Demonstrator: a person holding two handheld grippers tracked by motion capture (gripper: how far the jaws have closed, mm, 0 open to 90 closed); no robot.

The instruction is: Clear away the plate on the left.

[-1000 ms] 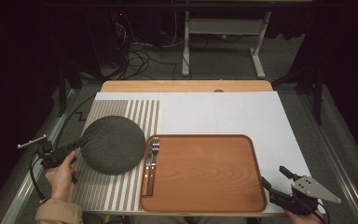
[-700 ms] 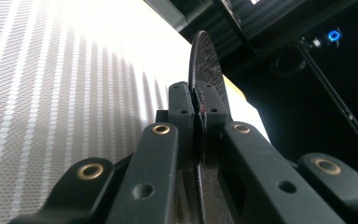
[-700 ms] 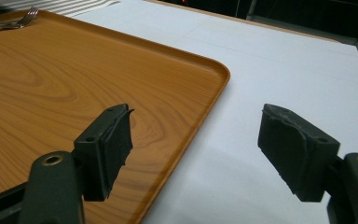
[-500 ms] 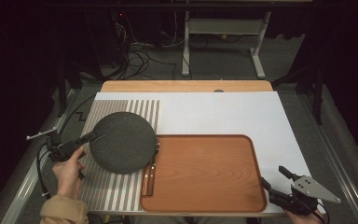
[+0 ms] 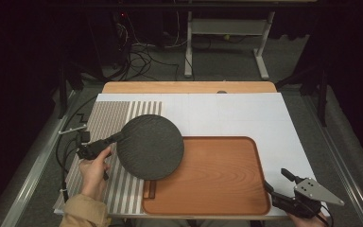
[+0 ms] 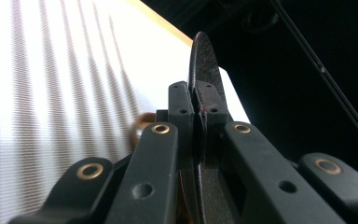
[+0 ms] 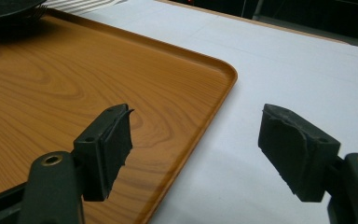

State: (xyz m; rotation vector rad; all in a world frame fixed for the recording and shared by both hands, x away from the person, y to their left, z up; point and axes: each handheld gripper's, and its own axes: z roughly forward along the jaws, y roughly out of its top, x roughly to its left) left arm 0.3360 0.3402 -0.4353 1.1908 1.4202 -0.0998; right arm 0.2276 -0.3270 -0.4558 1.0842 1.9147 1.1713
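Overlapping wooden tray (image 5: 217,179): dark plate (image 5: 150,146)

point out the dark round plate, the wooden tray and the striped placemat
dark round plate (image 5: 150,146), high view, middle of its top face
brown wooden tray (image 5: 222,172), high view, bare floor of the tray
grey-and-white striped placemat (image 5: 111,116), high view, far bare part

Wide open room on the wooden tray (image 5: 217,179) centre and right, and the white table (image 5: 246,113) beyond it is bare. The dark round plate (image 5: 150,146) overhangs the tray's left edge, blocking that side.
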